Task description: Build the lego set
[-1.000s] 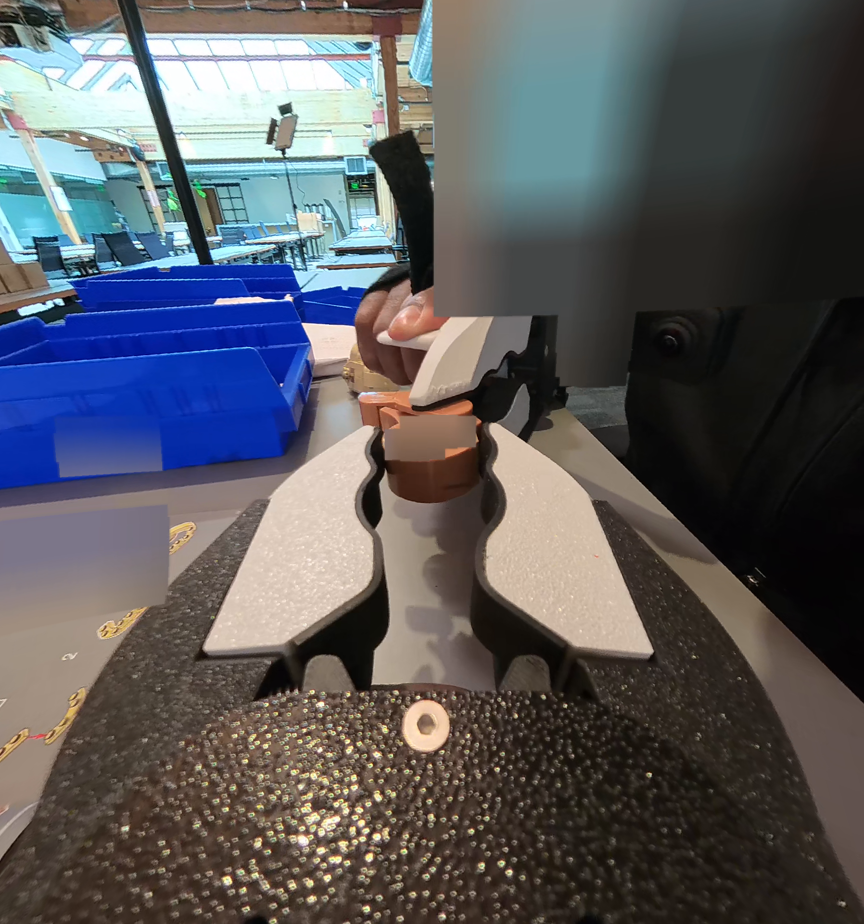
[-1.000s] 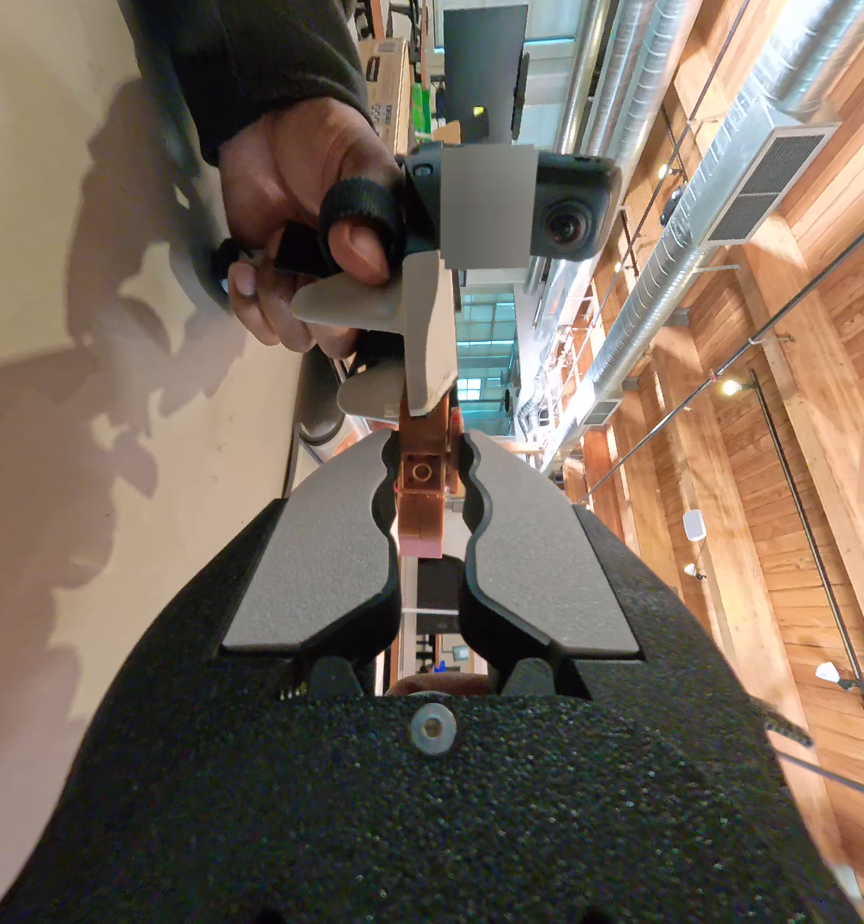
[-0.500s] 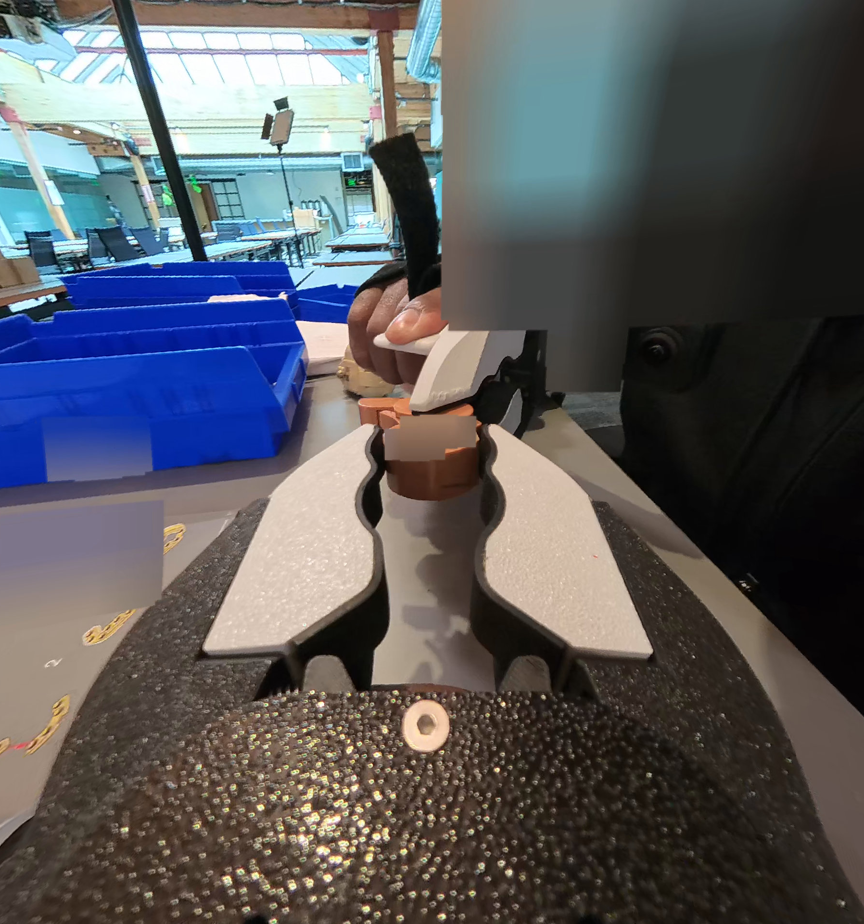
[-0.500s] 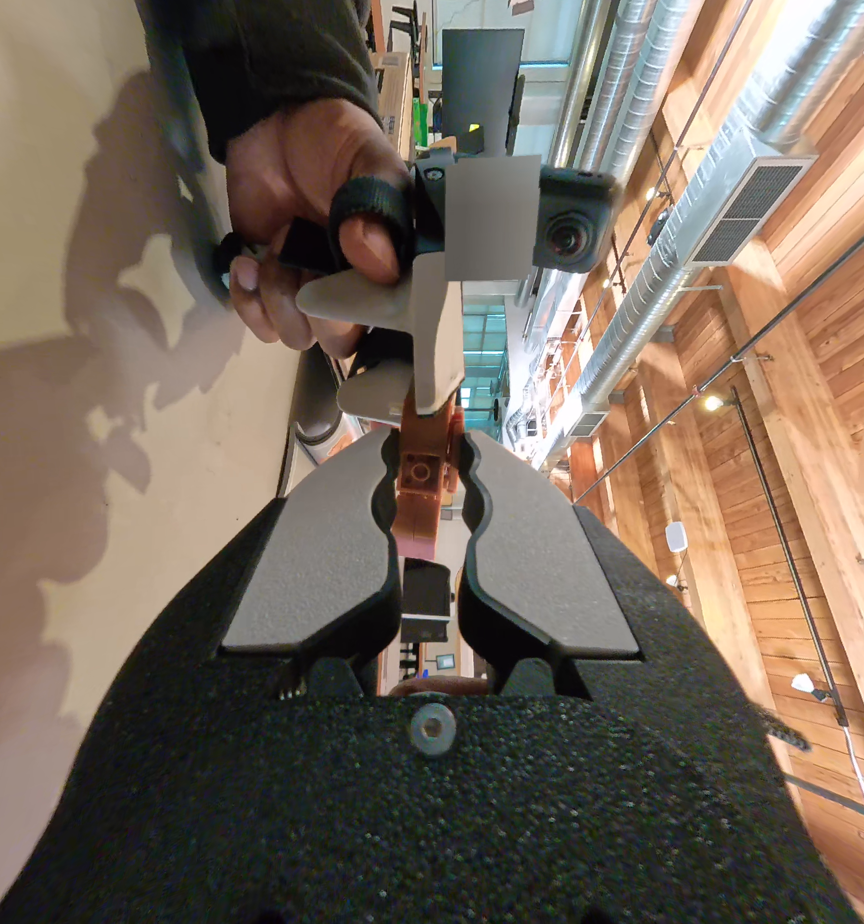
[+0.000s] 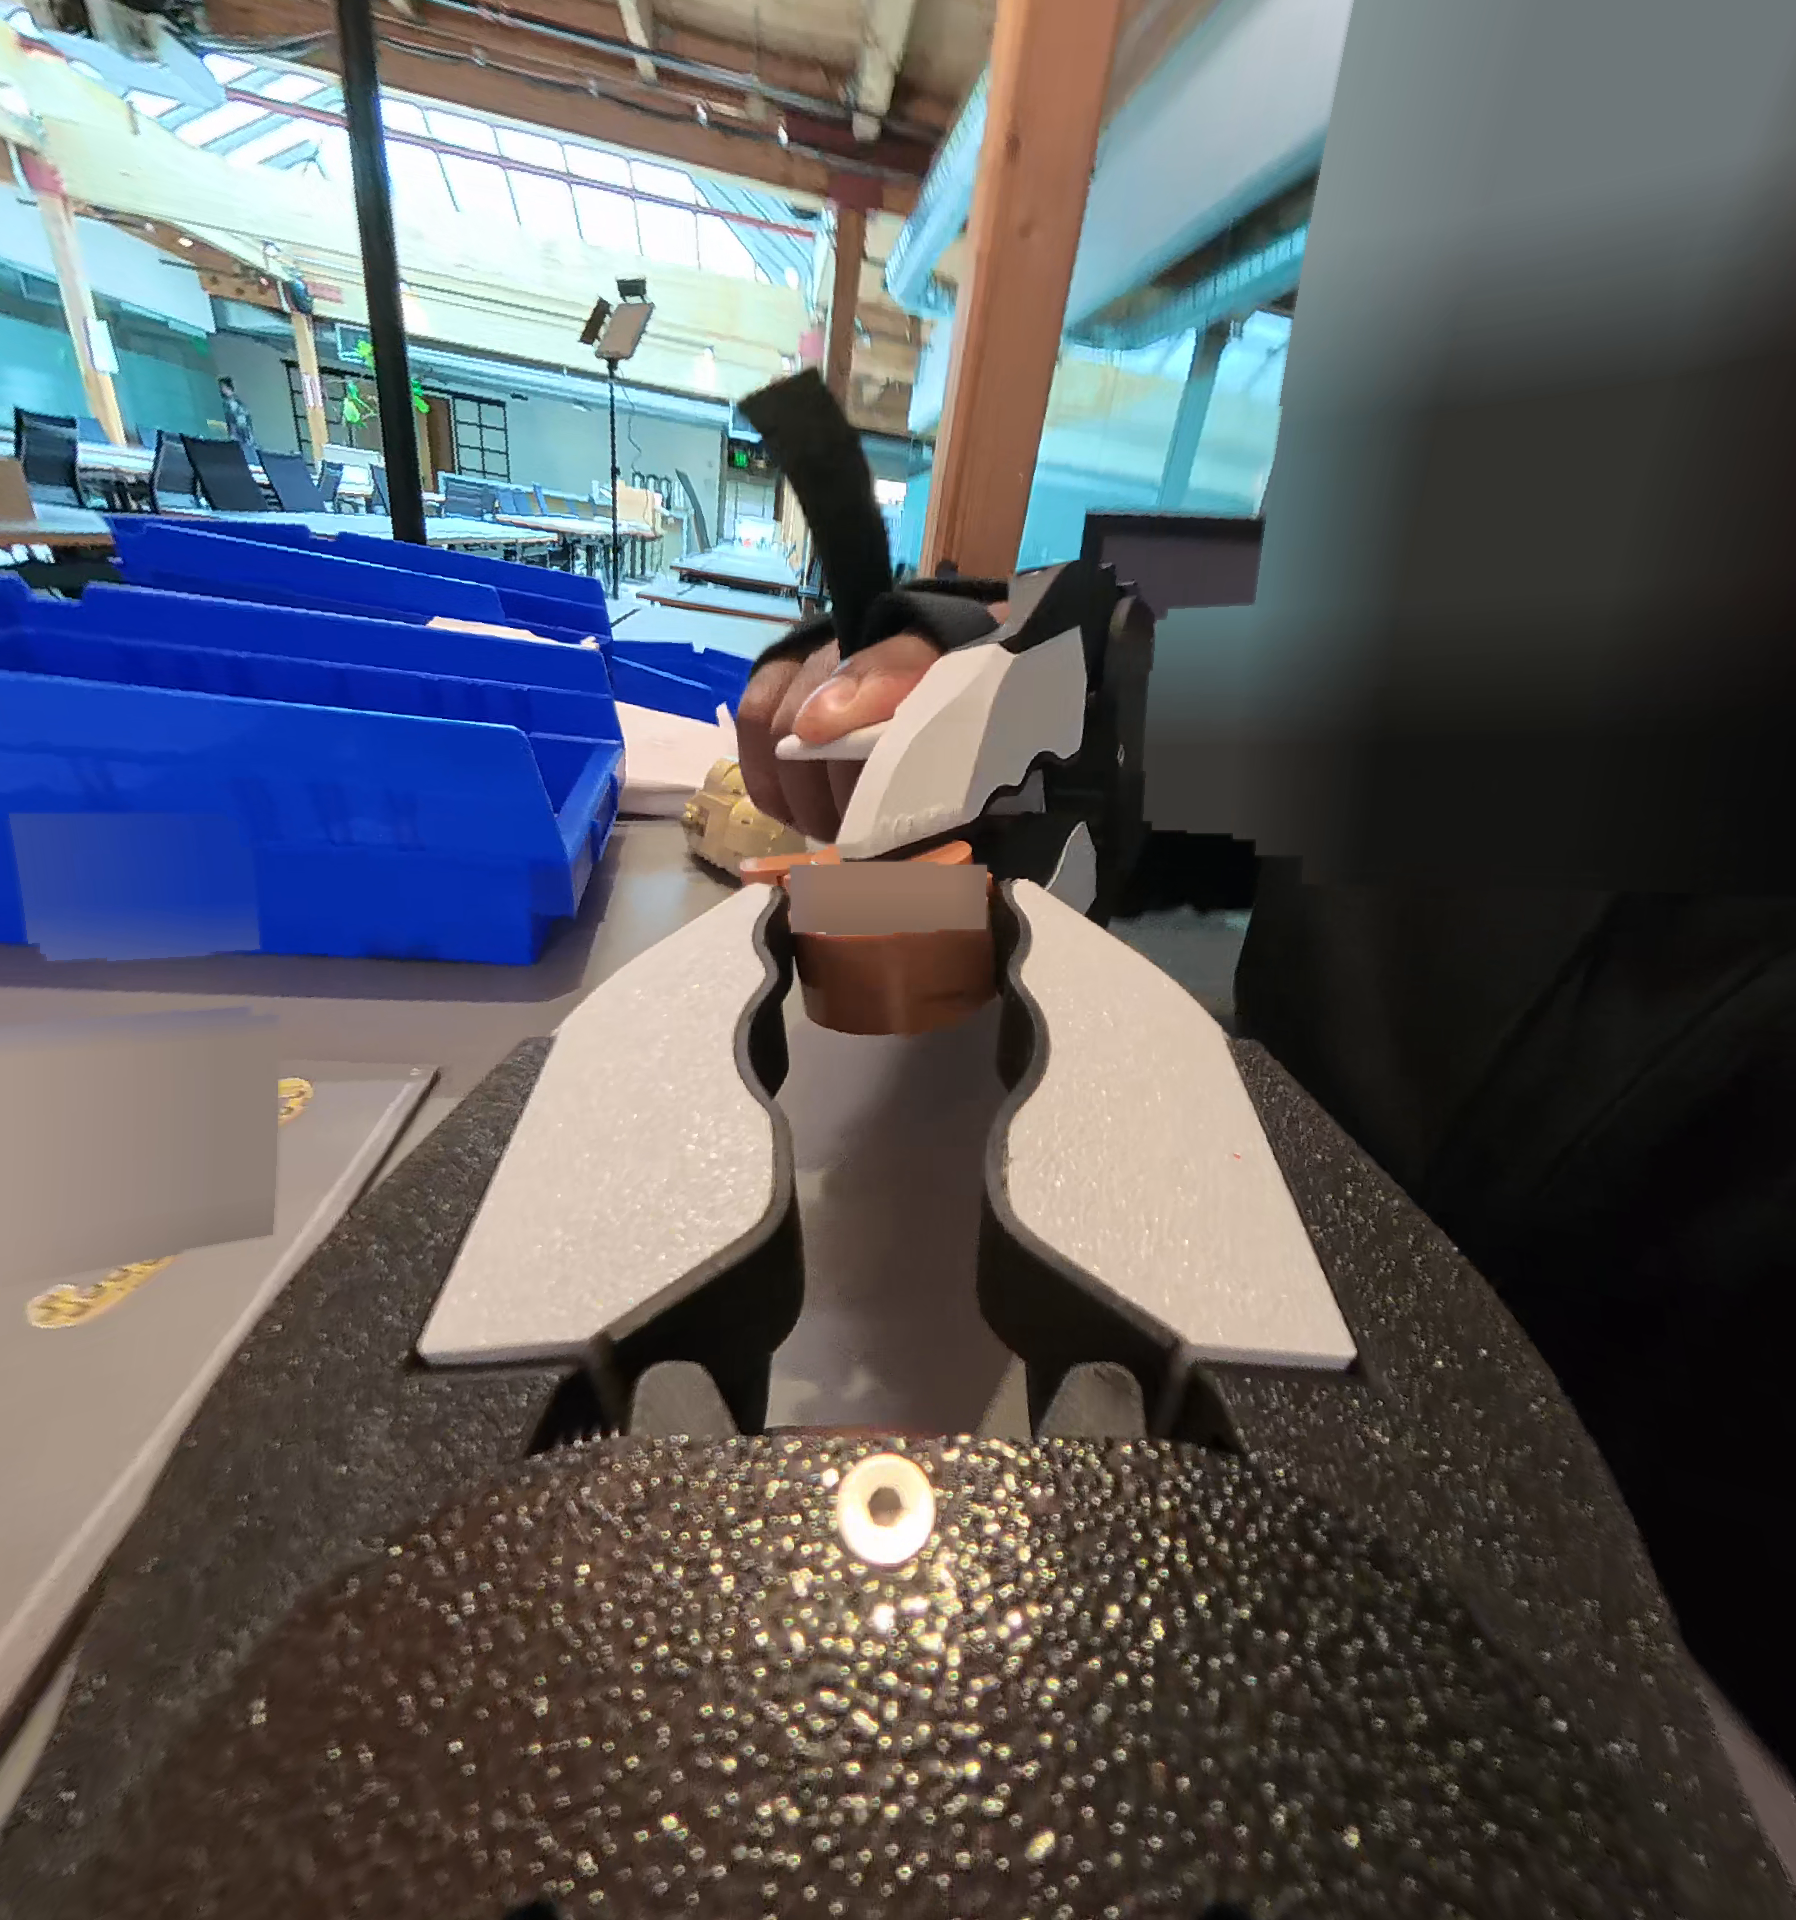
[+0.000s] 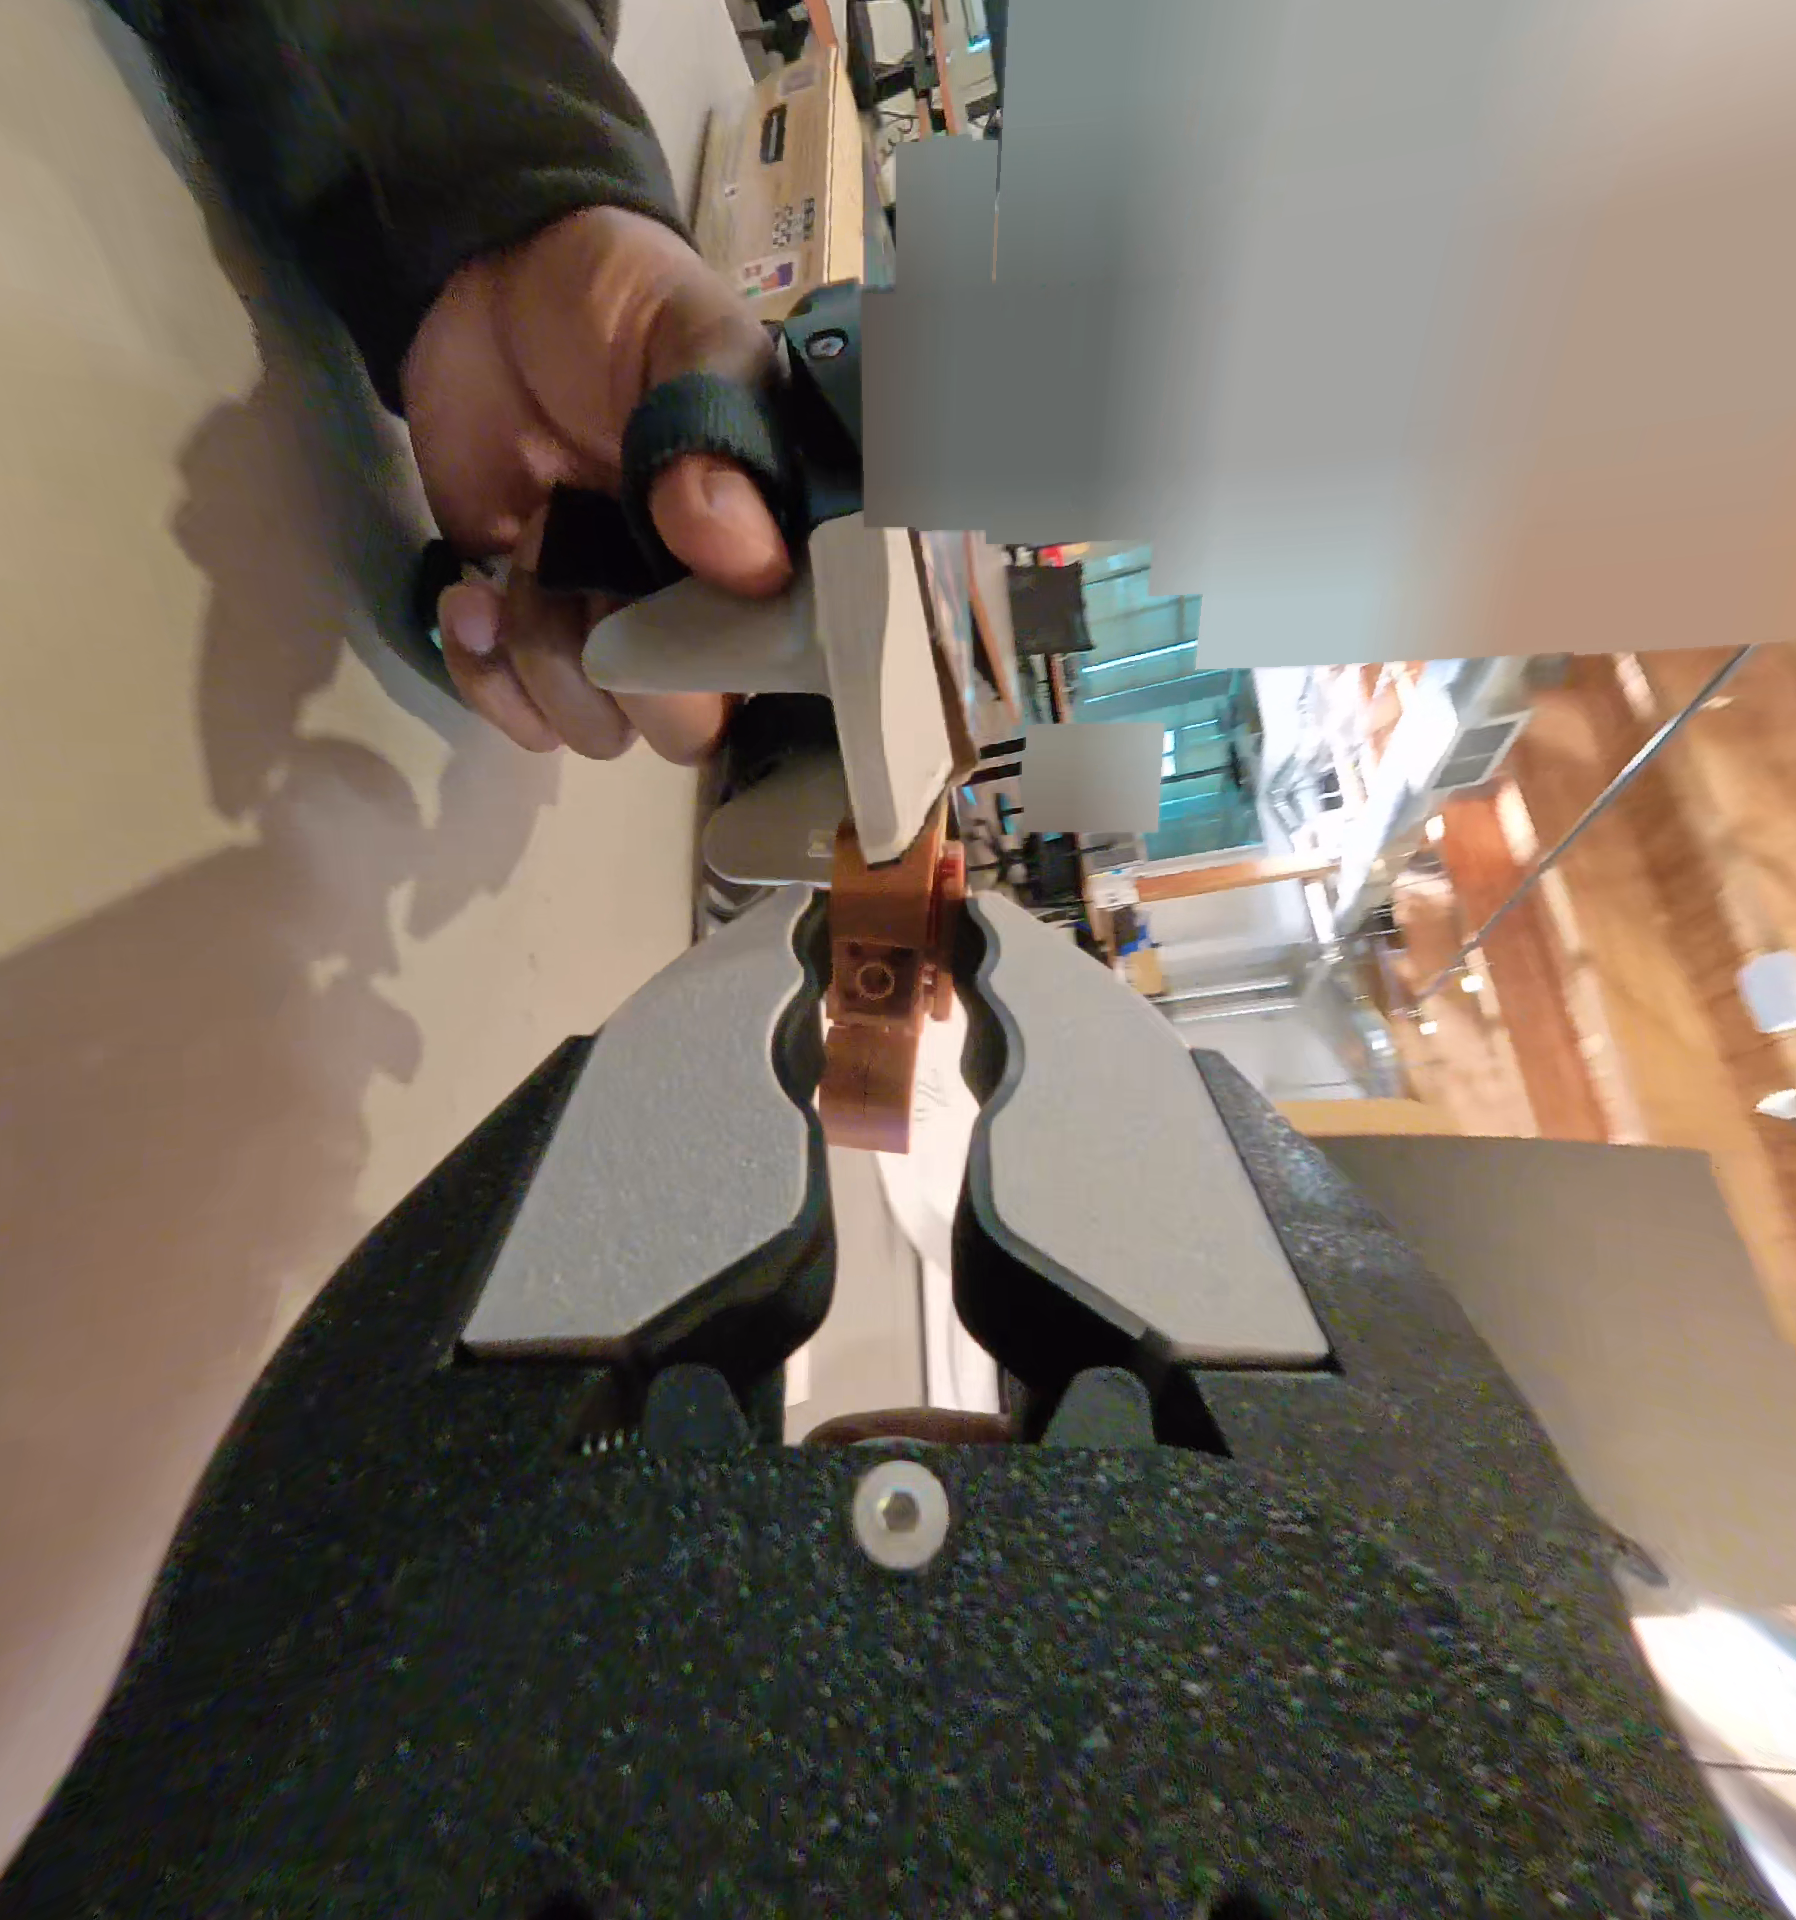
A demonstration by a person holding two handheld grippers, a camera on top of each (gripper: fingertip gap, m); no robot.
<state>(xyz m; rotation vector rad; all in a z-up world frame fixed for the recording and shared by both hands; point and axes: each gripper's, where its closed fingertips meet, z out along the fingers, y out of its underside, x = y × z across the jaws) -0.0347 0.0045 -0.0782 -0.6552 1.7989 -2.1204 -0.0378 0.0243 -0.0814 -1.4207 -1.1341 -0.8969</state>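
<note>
Unchanged since the earlier frames: left gripper (image 5: 889, 930) and right gripper (image 6: 889, 971) both clamp the brown brick piece (image 5: 894, 982); its top is blurred over.

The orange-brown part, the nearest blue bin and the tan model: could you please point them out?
orange-brown part (image 5: 889, 982): left wrist view, lower front face.
nearest blue bin (image 5: 374, 790): left wrist view, front wall.
tan model (image 5: 733, 826): left wrist view, side.

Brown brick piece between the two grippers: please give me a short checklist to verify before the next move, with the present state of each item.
1. Left gripper pads pressed on the brown brick piece: ok.
2. Right gripper closed on the same piece: ok.
3. Piece lifted off the table: ok.
4. Tan brick model apart from the grippers: ok.
5. Blue bins apart from the grippers: ok.
6. Joint between the piece's parts fully seated: cannot tell.
</note>
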